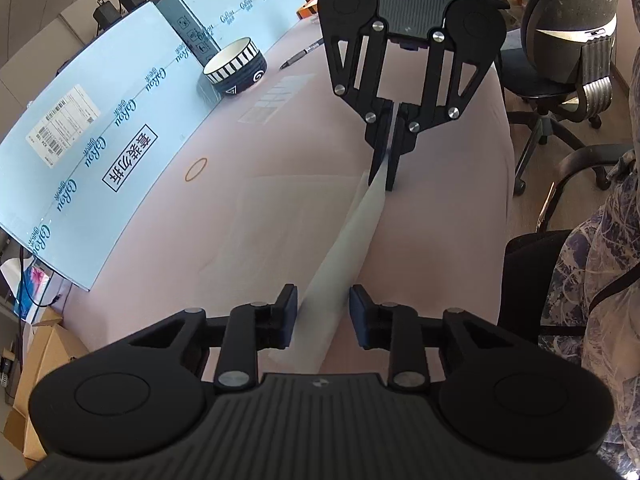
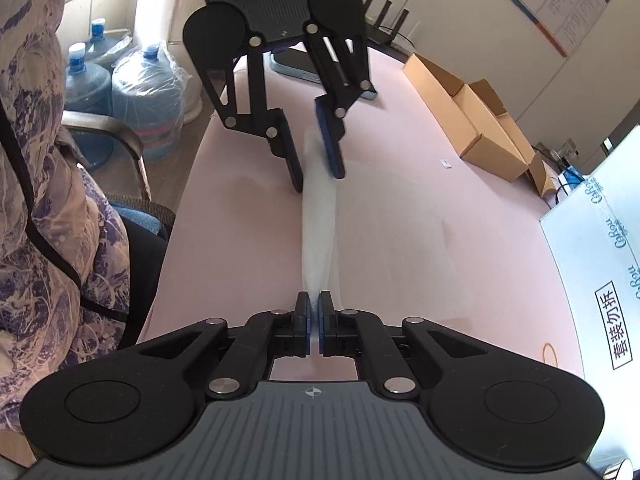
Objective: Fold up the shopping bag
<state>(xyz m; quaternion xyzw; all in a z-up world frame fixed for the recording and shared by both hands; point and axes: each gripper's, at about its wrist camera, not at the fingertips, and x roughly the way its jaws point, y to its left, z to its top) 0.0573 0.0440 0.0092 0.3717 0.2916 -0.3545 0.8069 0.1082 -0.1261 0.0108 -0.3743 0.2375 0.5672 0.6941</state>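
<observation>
Our left tongs (image 1: 323, 316) gape around the thin white plastic shopping bag (image 1: 344, 252), stretched above the pink bench (image 1: 248, 220); right tongs (image 2: 314, 320) clamp its end. Folding seems midway.

bag (image 1: 352, 240) – thin translucent white plastic, smooth | table (image 1: 260, 216) – matt pink | bowl (image 1: 236, 66) – glossy ceramic
</observation>
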